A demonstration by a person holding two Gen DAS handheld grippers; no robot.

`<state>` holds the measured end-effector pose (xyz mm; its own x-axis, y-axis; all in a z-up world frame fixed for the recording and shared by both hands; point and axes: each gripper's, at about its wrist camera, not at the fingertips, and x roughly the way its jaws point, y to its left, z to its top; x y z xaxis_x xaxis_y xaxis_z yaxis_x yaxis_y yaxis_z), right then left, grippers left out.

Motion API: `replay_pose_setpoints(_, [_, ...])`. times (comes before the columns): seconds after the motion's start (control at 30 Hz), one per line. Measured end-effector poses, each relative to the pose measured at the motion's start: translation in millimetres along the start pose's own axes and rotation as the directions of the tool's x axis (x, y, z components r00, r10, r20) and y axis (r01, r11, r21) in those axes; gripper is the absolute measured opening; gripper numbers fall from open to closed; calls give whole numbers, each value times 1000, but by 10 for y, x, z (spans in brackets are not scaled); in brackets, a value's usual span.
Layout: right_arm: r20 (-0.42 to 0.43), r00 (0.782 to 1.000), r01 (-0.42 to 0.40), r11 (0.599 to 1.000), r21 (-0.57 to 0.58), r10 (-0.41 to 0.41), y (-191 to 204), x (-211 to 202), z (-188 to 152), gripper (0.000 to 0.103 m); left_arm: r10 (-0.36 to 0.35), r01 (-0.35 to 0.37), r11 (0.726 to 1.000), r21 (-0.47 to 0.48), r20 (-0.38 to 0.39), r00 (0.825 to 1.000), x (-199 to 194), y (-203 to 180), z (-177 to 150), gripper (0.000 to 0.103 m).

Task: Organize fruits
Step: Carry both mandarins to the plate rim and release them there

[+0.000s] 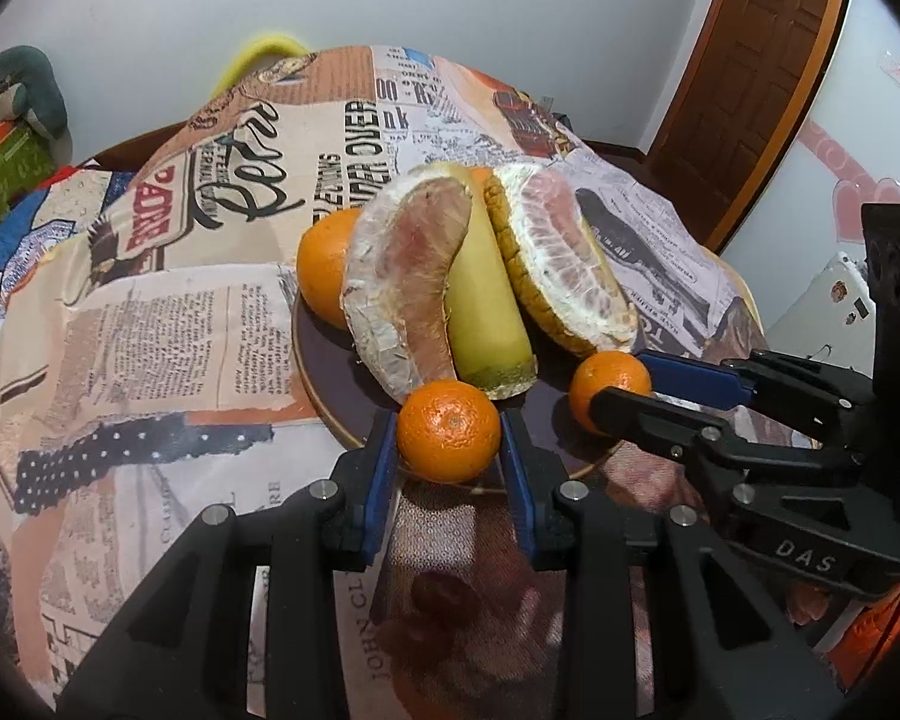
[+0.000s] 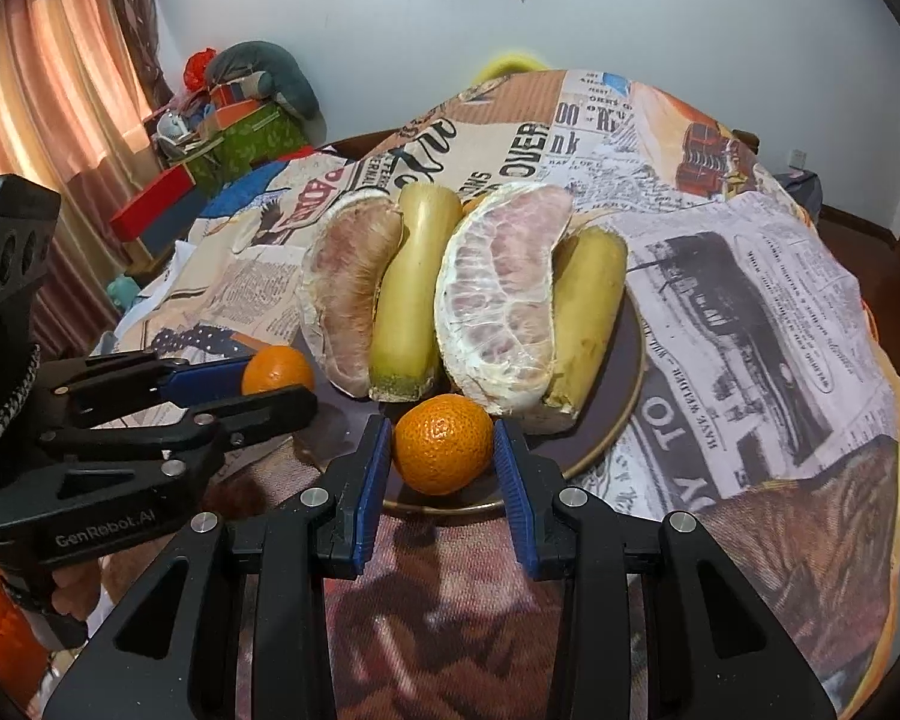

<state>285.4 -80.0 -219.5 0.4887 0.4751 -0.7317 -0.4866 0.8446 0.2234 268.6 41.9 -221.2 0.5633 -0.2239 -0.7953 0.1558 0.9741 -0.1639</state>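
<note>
An orange [image 1: 324,276] sits half hidden behind a pomelo segment [image 1: 402,282]; the plate's [image 1: 324,372] far rim is covered.

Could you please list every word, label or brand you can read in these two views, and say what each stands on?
"DAS": right tongs, on the body.
"GenRobot.AI": left tongs, on the body.
"OVER": tablecloth, newspaper print.
"JOHN CL": tablecloth, near edge, cut off.
Finer newsprint columns: too small to read.

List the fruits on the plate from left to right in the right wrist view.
Small orange in the left gripper → left pomelo segment → middle banana → orange in the right gripper → right pomelo segment → right banana.
</note>
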Motion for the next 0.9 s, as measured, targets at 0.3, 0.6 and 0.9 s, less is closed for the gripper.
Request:
replay_pose_setpoints(0.3, [-17,1000,-18,1000,-4,18,-13,89,2,33,-4,4,1000,-6,-16,1000,141,56,2,34])
replay_pose_setpoints(0.6, [-22,1000,-21,1000,0,21,-21,103,9,33,12,-12,1000,7,-17,1000,163,22,0,34])
replay_pose_setpoints(0.9, [-56,998,-2,1000,1,2,-7,73,-12,35,33,-33,999,-23,-7,999,7,53,-22,41])
